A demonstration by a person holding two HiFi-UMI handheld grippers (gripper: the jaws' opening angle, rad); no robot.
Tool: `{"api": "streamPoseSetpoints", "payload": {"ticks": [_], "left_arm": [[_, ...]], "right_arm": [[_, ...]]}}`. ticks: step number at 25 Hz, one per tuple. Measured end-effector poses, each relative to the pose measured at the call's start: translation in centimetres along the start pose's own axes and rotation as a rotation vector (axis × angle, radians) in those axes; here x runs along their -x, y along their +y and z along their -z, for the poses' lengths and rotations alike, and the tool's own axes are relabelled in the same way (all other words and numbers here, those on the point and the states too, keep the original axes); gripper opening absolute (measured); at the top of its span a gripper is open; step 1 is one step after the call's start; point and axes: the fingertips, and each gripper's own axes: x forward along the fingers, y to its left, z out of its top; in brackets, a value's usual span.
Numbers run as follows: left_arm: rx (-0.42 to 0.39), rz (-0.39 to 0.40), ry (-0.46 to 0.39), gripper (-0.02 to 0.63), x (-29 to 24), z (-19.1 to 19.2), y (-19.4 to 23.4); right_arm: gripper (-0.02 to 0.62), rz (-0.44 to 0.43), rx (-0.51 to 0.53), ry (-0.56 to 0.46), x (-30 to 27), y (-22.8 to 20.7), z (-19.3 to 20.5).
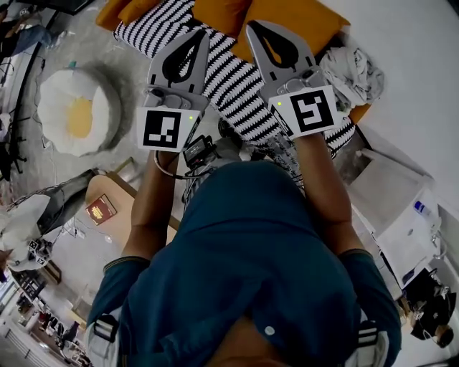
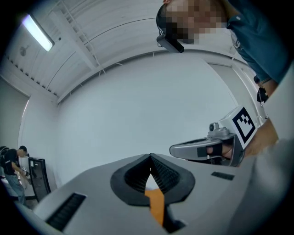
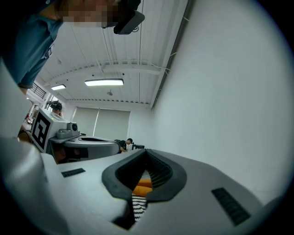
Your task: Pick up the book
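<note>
A small red-brown book [image 1: 101,209] lies on a rounded wooden table [image 1: 122,188] at the left of the head view, well behind and left of both grippers. My left gripper [image 1: 203,32] and right gripper [image 1: 252,25] are held side by side, pointing level over a black-and-white striped blanket [image 1: 237,86]. Both have their jaws together at the tips with nothing between them. In the left gripper view the left gripper [image 2: 150,156] faces a white wall, with the right gripper's body [image 2: 206,149] beside it. The right gripper [image 3: 147,150] shows orange and striped fabric through its jaw gap.
Orange pillows [image 1: 287,18] and a crumpled white cloth [image 1: 351,72] lie on the bed ahead. A round white cushion with a yellow centre [image 1: 75,111] sits on the floor at left. A white box-like unit [image 1: 401,215] stands at right.
</note>
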Motion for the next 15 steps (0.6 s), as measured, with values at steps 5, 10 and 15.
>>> {"api": "streamPoseSetpoints", "payload": {"ticks": [5,10,15], "left_arm": [[0.029,0.032,0.007,0.005,-1.6,1.8,3.8],[0.032,0.071,-0.025,0.005,-3.2,1.5,4.7],[0.036,0.054,-0.005,0.005,-4.9,2.2,5.0]], "right_arm": [[0.014,0.026,0.027,0.023,-3.5,-0.2,1.1],[0.014,0.039,0.038,0.04,-5.3,-0.9,1.6],[0.014,0.016,0.038,0.033,-6.5,-2.5,1.8]]}}
